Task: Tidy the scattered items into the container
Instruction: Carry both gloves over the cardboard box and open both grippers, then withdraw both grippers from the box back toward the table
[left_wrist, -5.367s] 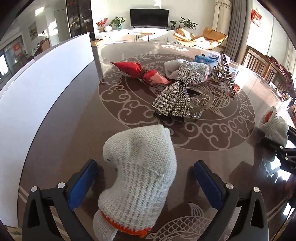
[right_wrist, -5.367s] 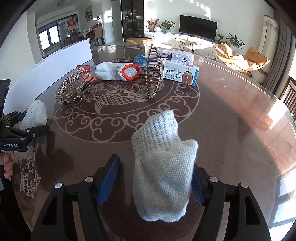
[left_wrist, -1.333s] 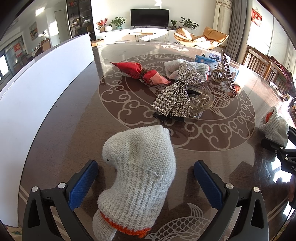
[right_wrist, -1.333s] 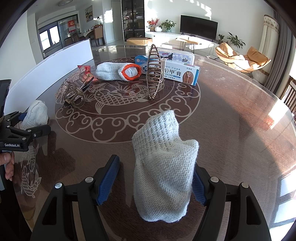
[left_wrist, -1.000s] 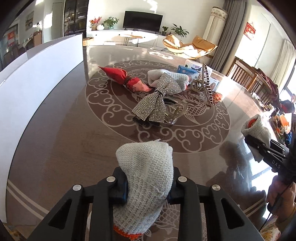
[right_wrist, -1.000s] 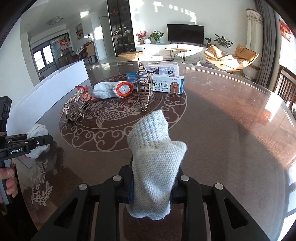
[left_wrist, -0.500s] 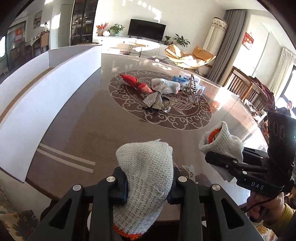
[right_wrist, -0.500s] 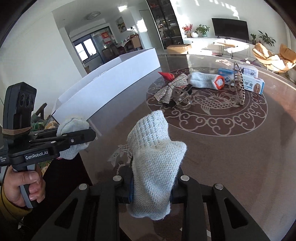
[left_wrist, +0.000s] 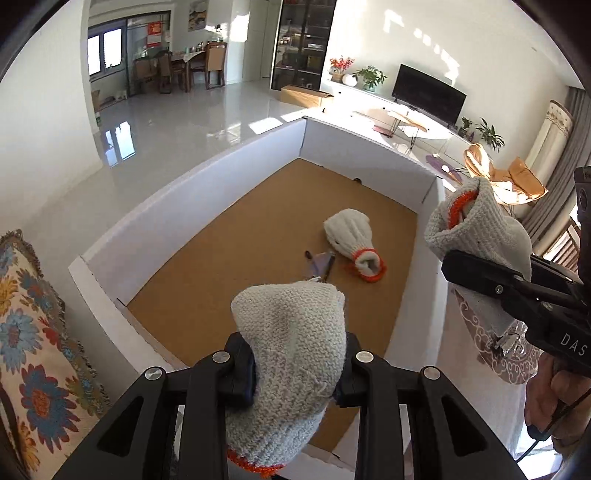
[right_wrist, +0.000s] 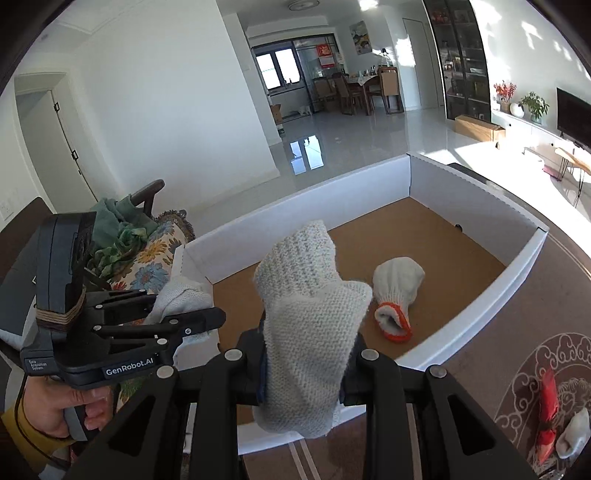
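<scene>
Both gloves (left_wrist: 288, 354) now over box (left_wrist: 369, 162), cuffs hidden

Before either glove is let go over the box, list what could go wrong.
1. The right gripper holds its knit glove near the box's near wall; released here, it may catch the rim or fall onto the table.
2. The two grippers hang close together over one corner, so they may knock together.
3. The left gripper's glove may land on the small dark item beside the glove already inside.
</scene>
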